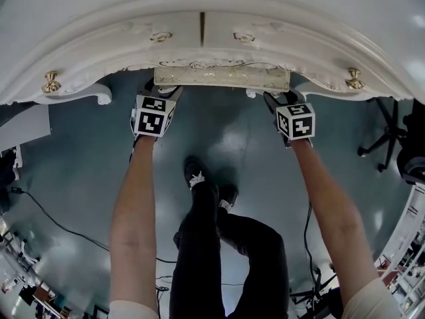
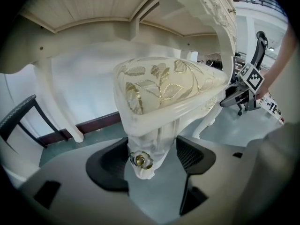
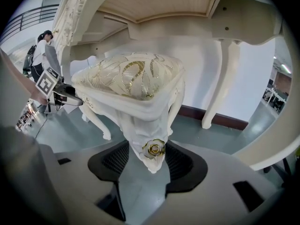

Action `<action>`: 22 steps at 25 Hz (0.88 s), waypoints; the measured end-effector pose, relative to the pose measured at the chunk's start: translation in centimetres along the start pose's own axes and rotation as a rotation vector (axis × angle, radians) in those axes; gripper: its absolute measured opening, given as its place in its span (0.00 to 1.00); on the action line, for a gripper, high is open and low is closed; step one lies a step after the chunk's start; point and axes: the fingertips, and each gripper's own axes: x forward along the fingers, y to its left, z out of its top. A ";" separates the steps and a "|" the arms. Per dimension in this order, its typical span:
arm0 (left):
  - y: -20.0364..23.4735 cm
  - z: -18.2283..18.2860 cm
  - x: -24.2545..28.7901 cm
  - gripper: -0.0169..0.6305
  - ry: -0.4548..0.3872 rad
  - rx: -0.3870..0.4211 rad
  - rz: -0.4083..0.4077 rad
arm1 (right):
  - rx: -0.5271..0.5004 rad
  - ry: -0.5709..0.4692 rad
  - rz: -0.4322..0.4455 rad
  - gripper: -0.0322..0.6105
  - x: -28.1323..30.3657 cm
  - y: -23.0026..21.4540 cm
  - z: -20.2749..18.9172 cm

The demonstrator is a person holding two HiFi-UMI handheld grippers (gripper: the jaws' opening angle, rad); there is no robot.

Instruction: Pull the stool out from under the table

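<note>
The white stool [image 1: 222,77] with a gold-leaf cushion sits under the ornate white table [image 1: 199,18]; only its front edge shows in the head view. My left gripper [image 1: 158,93] is at its left front corner and my right gripper [image 1: 280,100] at its right front corner. In the left gripper view the corner leg with a gold rosette [image 2: 140,160] stands between the jaws of my left gripper [image 2: 152,159], with a gap on the right side: open. In the right gripper view my right gripper [image 3: 142,159] has its pads against both sides of the rosette corner [image 3: 154,149].
Table legs [image 3: 213,93] stand behind the stool, and the table's apron and drawer knobs [image 1: 51,82] hang right above it. The person's feet [image 1: 199,178] are on the grey floor just behind the grippers. An office chair base [image 1: 382,138] is at the right, a cable [image 1: 60,224] at the left.
</note>
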 end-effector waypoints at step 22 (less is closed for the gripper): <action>-7.9 -8.5 -8.9 0.53 0.147 -0.088 -0.041 | 0.045 0.153 0.015 0.46 -7.5 6.2 -10.1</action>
